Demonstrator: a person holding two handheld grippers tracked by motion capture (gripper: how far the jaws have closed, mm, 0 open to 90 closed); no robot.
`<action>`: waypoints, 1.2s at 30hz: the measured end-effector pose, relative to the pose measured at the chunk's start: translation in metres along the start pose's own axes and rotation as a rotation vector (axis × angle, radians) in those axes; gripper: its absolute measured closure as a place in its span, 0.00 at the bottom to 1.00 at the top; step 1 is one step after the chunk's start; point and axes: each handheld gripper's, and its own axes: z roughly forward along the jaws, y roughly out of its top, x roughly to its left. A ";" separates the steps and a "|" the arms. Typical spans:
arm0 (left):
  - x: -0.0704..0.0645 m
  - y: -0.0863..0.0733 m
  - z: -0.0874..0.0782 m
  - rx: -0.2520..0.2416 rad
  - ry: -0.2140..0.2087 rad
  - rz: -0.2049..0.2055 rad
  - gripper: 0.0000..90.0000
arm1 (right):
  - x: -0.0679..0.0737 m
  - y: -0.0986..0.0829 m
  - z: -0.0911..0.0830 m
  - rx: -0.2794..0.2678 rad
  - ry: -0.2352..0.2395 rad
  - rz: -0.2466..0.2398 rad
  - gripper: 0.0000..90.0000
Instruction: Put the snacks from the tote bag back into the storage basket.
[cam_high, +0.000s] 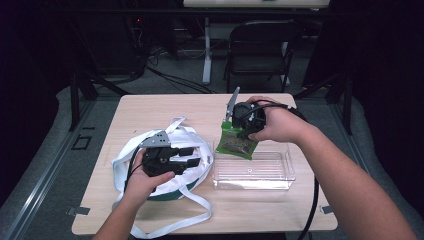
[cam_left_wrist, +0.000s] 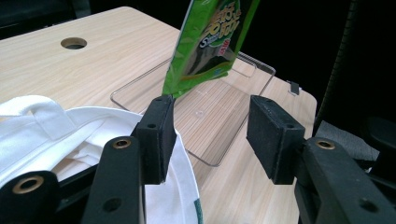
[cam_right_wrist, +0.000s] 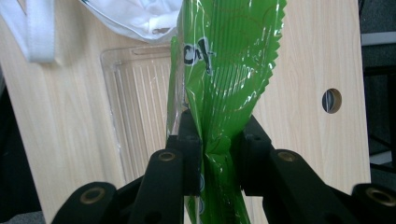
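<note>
Right gripper pinches a green snack packet by its top edge, jaws closed flat on the crinkled foil, as the right gripper view shows. The packet hangs over the clear plastic tray, at about one o'clock from the table's centre, its lower end near the tray's left rim — apparently not yet resting on the tray floor. Left gripper sits on the white tote bag at roughly nine o'clock, jaws wide apart and holding nothing; in its own view the packet dangles ahead between them.

The step looks like moving the packet from bag to tray. To do it well, the person should shift it toward three o'clock so it clears the rim, lower it until the bottom touches, then open the jaws — releasing early could leave it draped over the edge.

The pale wood table has a round cable hole. Beyond it, at twelve o'clock, a dark folding chair stands in a dim room with floor cables.
</note>
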 end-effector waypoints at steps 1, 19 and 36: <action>0.000 0.000 0.000 0.001 0.000 0.003 0.57 | -0.003 0.000 0.003 0.014 -0.006 -0.016 0.82; 0.003 -0.001 -0.002 -0.007 0.014 -0.001 0.57 | -0.011 0.003 0.027 0.088 -0.055 -0.089 0.82; 0.005 -0.002 -0.002 -0.011 0.020 -0.010 0.57 | -0.005 0.004 0.058 0.109 -0.097 -0.153 0.82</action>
